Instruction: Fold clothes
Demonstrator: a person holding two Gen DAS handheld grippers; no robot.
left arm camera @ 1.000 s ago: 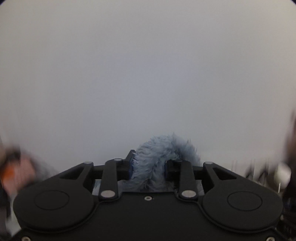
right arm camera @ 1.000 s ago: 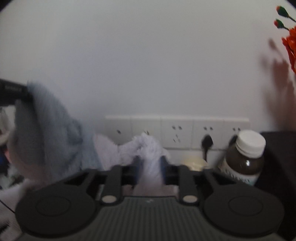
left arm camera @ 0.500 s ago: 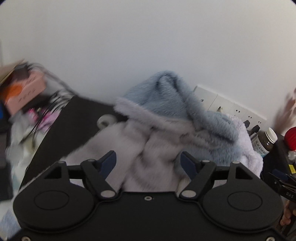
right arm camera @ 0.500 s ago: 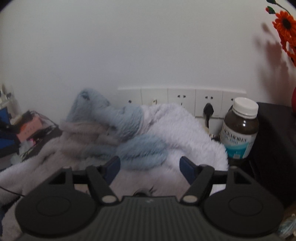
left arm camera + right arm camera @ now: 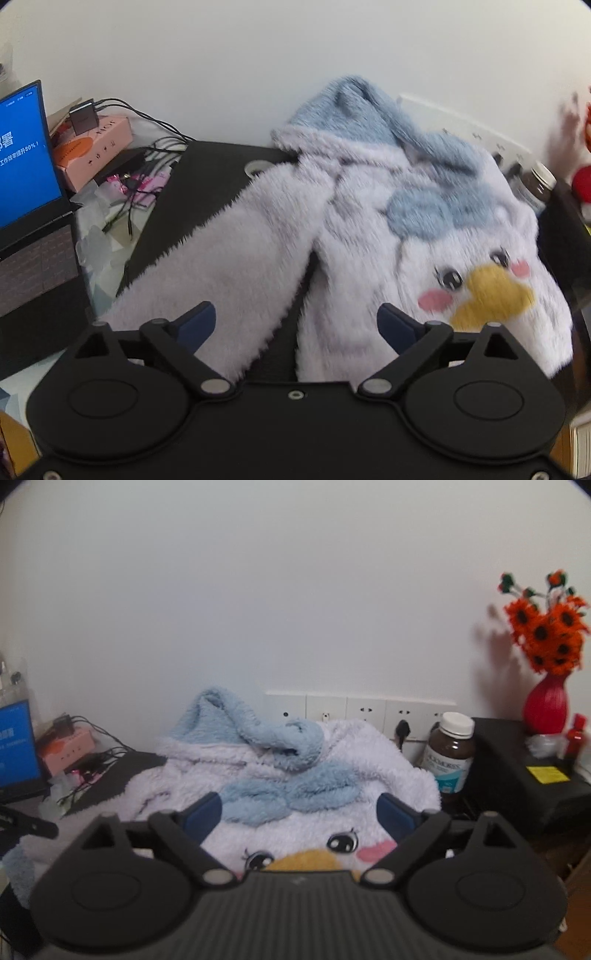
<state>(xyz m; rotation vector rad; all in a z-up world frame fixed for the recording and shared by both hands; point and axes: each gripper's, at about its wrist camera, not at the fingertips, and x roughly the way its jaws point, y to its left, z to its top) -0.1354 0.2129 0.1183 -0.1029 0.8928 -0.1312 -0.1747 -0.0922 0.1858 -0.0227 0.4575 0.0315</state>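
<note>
A fluffy white and light-blue hooded garment [image 5: 369, 229] with a duck face lies spread on the black table [image 5: 192, 192], its blue hood up against the wall. One white sleeve [image 5: 229, 266] runs down towards my left gripper [image 5: 295, 325], which is open and empty just above it. In the right wrist view the garment [image 5: 280, 775] lies in front of my right gripper [image 5: 301, 812], which is open and empty over the duck face [image 5: 314, 853].
A laptop [image 5: 26, 177], a pink box [image 5: 92, 147] and tangled cables [image 5: 140, 173] sit at the left. A brown pill bottle [image 5: 448, 753], a wall socket strip [image 5: 362, 712], a black box [image 5: 524, 775] and a red vase of orange flowers [image 5: 545, 705] stand at the right.
Both grippers let go of the garment and opened. It dropped onto the table, and both grippers have pulled back from it.
</note>
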